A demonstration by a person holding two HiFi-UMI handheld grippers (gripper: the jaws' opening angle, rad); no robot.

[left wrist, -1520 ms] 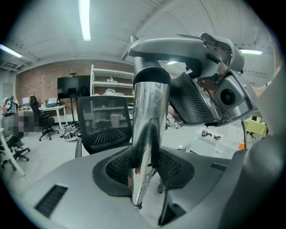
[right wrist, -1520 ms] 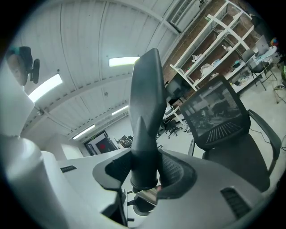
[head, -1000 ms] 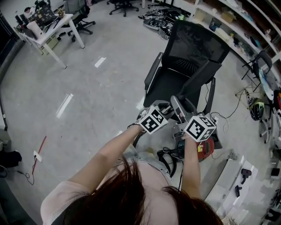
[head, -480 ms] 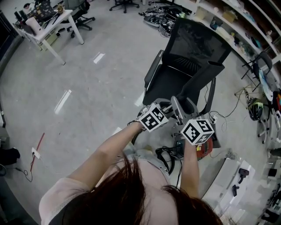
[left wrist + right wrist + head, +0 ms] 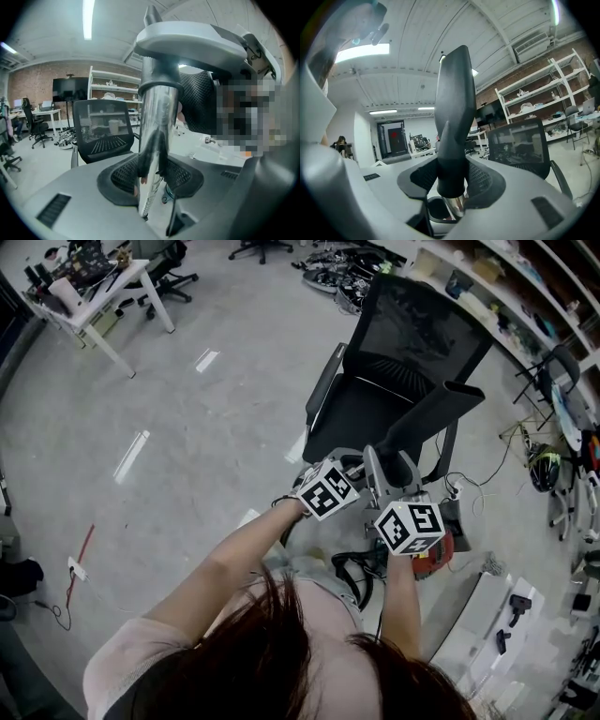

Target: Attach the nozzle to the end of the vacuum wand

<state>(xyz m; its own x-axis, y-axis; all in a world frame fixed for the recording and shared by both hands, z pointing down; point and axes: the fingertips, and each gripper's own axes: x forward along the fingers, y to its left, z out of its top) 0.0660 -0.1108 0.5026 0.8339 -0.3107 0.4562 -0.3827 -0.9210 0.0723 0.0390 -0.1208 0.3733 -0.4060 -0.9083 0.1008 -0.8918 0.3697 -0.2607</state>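
Observation:
In the left gripper view a shiny metal vacuum wand [image 5: 157, 117] runs upright between the pads of my left gripper [image 5: 151, 174], which is shut on it. In the right gripper view my right gripper [image 5: 452, 177] is shut on a black tapered nozzle [image 5: 452, 103], and the wand's metal end [image 5: 454, 206] shows right below the nozzle's collar. From the head view both grippers sit close together in front of the person, left gripper [image 5: 359, 468] and right gripper [image 5: 389, 472], while the nozzle [image 5: 433, 416] slants up to the right over the chair.
A black mesh office chair [image 5: 394, 362] stands just beyond the grippers. A red device and cables [image 5: 433, 559] lie on the floor beneath them. Shelving [image 5: 525, 306] lines the right side, and a white table [image 5: 94, 296] is at the far left.
The right gripper has rolled about its own line, its marker cube shifting slightly left, and the nozzle's tip swung with it. The left gripper has held still.

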